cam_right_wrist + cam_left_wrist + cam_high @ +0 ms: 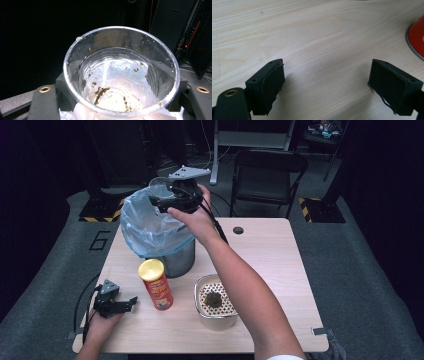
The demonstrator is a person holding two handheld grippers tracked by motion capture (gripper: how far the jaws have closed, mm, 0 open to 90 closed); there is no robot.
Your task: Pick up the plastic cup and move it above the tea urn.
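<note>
My right gripper (pixel 169 196) hangs over the mouth of a steel bin (pixel 179 262) lined with a blue bag (pixel 145 227). It is shut on a clear plastic cup (pixel 159 186). In the right gripper view the cup (pixel 120 75) sits between the two jaws, its inside wet and flecked with brown crumbs. At the table's front left my left gripper (pixel 131 302) lies low over the wood, pointing at a red chip can (pixel 156 284). Its jaws (pixel 327 65) stand wide apart over bare table with nothing between them, and the can's base (pixel 418 37) is off to the right.
A metal tub (pixel 216 320) holding a perforated insert with dark residue stands right of the can, under my right forearm. The wooden table (pixel 270 255) has a cable hole near its far edge. A folding chair (pixel 267 175) stands behind it.
</note>
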